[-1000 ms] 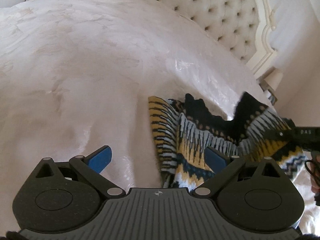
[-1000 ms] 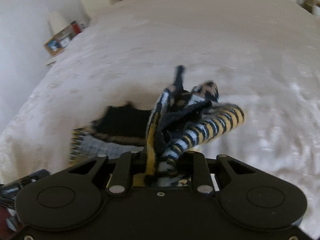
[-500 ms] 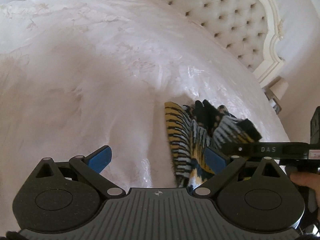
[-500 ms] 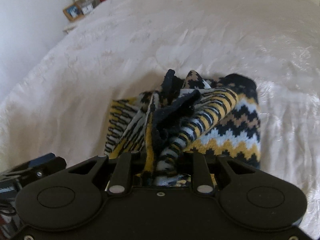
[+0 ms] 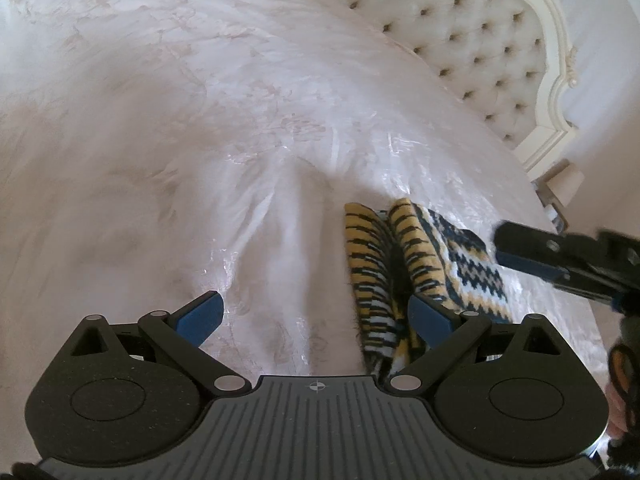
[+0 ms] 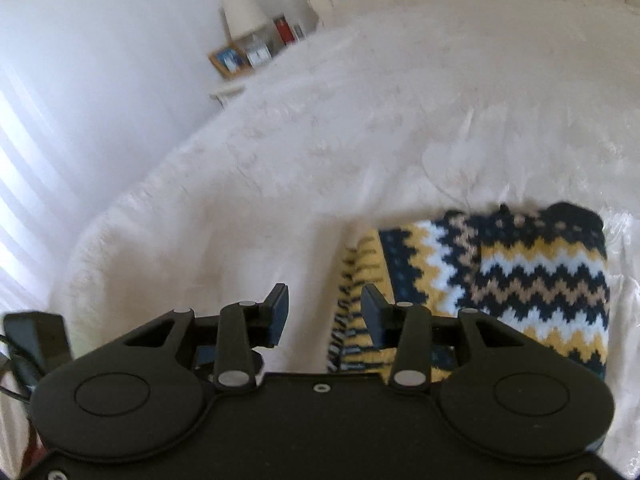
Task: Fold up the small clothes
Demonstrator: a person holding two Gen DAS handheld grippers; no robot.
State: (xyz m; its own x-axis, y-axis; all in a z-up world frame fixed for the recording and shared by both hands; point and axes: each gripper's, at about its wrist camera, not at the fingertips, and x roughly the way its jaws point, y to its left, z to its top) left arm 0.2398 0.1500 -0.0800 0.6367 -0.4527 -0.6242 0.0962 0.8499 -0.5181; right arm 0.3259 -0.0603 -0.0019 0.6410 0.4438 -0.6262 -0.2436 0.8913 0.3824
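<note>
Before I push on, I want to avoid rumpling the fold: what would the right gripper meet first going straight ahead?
Probably the white satin bedspread. The right gripper, jaws opening with nothing between them, points down at bare cover; the folded yellow, navy and white zigzag knit garment lies just right of that line, though depth is unclear.

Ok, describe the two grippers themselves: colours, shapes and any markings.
The left gripper has a black matte body with two round discs, a ribbed grey centre plate bearing a small crosshair mark, silver pivot pins and blue pads on black linkage fingers. The right gripper has the same black two-disc shape and silver pins, but a smooth black centre. A dark cable runs beside it.
</note>
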